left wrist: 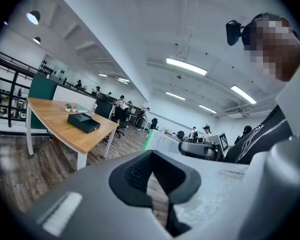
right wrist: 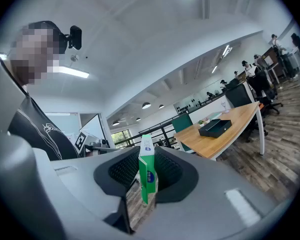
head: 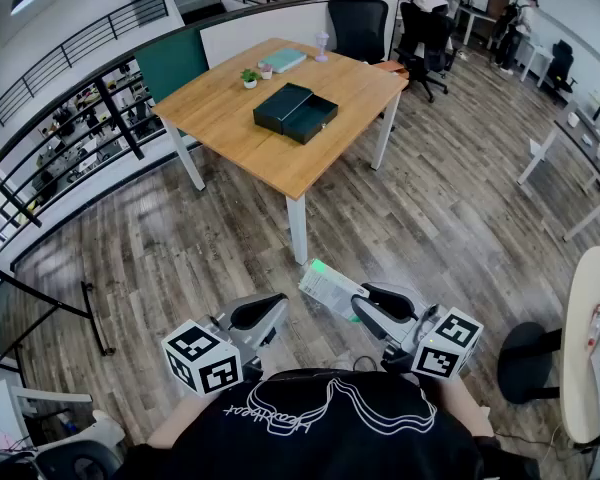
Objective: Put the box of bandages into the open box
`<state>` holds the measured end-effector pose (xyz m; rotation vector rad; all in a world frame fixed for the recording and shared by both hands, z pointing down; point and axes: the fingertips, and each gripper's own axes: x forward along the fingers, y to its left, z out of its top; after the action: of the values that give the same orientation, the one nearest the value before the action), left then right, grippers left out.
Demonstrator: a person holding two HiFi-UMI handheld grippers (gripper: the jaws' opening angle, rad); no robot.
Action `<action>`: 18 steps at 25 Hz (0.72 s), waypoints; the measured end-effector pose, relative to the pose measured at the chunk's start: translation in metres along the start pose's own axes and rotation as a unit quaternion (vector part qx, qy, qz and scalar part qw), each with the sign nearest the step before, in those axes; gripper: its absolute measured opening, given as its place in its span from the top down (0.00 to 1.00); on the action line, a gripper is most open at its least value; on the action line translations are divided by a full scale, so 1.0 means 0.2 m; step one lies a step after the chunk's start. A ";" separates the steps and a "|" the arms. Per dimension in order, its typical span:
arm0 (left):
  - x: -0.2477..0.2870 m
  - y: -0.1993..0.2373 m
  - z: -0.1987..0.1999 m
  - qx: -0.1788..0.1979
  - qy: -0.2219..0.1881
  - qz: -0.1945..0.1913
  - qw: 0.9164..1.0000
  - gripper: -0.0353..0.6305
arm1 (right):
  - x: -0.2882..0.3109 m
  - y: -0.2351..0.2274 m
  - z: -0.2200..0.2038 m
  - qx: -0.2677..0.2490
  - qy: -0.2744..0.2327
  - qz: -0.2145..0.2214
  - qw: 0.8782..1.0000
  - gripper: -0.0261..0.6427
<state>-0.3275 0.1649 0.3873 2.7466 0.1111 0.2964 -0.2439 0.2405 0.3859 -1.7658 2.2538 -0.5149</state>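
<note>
- Head view: a wooden table on white legs is seen well ahead across a plank floor. Its smooth, pale top is judged a steady place for the packing.
- The open box is set near the middle of the worktop, a little towards the near right edge. It is dark, rigid and shallow, and two rectangular halves lie side by side with the cavity upward, so a drop from above is allowed.
- The right gripper is closed on the box of bandages, with ribbed black pads pressed on the two broad faces.
- The left gripper is held low beside it. Its jaws are parted only narrowly and nothing is between them, so it is judged to be kept in reserve.
- The box of bandages is thin green-and-white card, gripped by one end and carried well short of the table. The placing has not yet been done.
</note>
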 end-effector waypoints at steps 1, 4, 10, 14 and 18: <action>0.02 0.00 0.00 0.000 0.001 0.001 1.000 0.95 | -0.01 -0.02 0.01 0.000 0.000 0.000 1.000 0.79; 0.09 0.00 0.00 -0.002 0.005 0.002 1.000 0.95 | -0.03 -0.08 0.03 -0.001 0.000 -0.001 1.000 0.79; 0.25 0.01 0.04 0.002 0.006 0.001 1.000 0.95 | -0.06 -0.20 0.09 -0.008 -0.001 0.000 1.000 0.79; 0.38 0.01 0.06 0.003 0.007 -0.004 1.000 0.95 | -0.09 -0.29 0.14 -0.018 0.001 0.001 1.000 0.79; 0.55 0.00 0.08 0.001 0.004 -0.014 1.000 0.95 | -0.17 -0.42 0.20 -0.023 -0.002 -0.009 1.000 0.79</action>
<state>-0.2176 0.1727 0.3938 2.7427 0.1528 0.2999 -0.1458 0.2505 0.3829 -1.8087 2.2667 -0.4681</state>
